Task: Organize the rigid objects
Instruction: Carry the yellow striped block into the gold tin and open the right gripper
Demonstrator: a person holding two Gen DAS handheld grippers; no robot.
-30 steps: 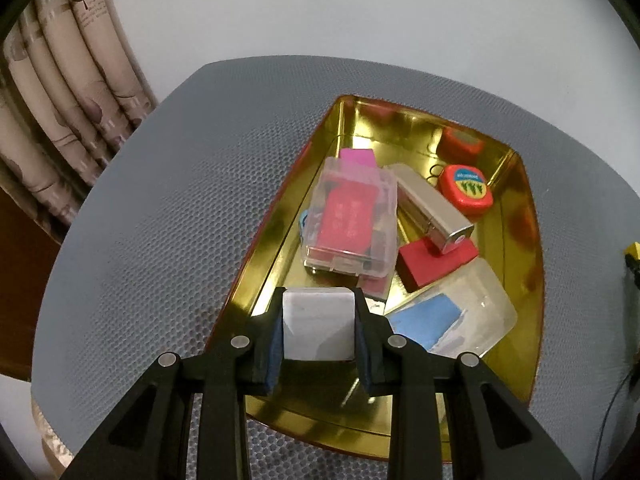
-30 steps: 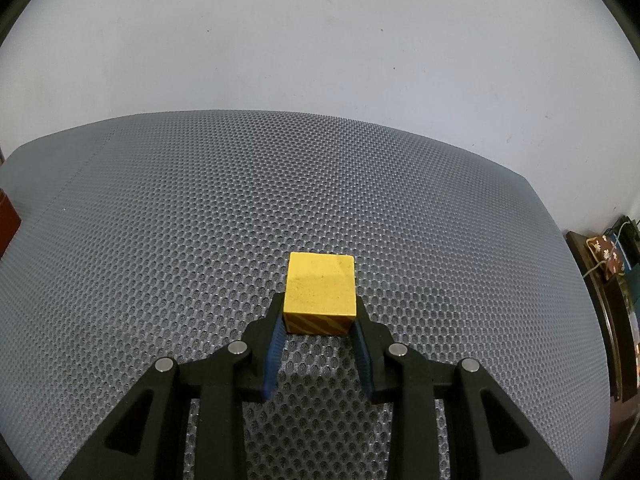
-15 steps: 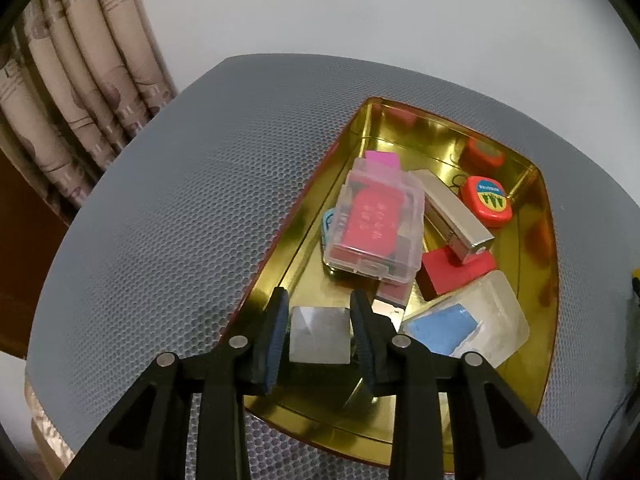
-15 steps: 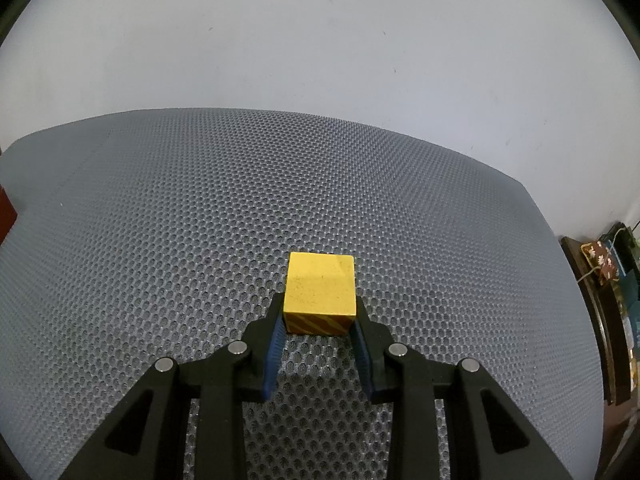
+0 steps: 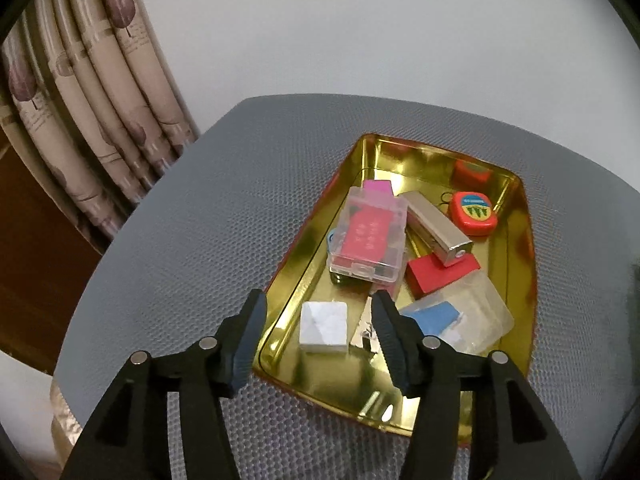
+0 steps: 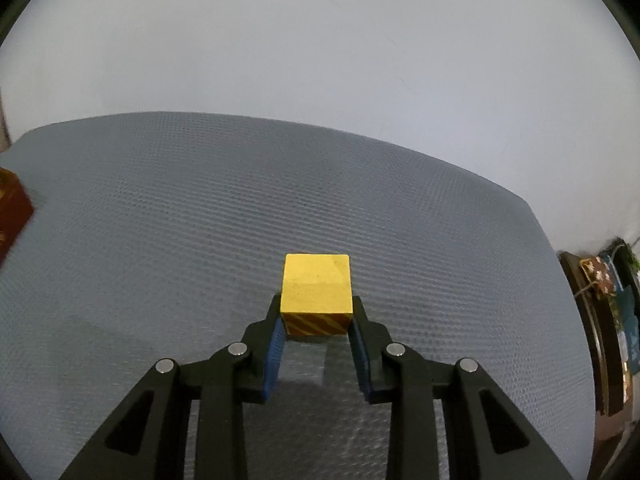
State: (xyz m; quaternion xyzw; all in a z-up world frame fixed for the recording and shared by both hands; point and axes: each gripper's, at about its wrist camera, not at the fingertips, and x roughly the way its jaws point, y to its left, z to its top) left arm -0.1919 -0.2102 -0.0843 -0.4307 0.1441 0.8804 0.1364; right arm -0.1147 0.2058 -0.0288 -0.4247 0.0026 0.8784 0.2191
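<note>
The left gripper (image 5: 318, 334) is hanging over the gold tray's (image 5: 524, 280) near edge, its jaws just opening, the white block (image 5: 323, 328) lying loose between them. The right gripper (image 6: 316, 334) is clamping a yellow block (image 6: 317, 294) above the grey mat (image 6: 160, 220).

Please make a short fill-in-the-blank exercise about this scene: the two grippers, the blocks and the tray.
1. The white block lies inside the ____ tray.
2. The left gripper has just been opening; its fingers stand ____ from the white block.
3. The right gripper is shut on the ____ block.
4. A silver stapler rests partly on a ____ block.

Missing words: gold; apart; yellow; red
</note>
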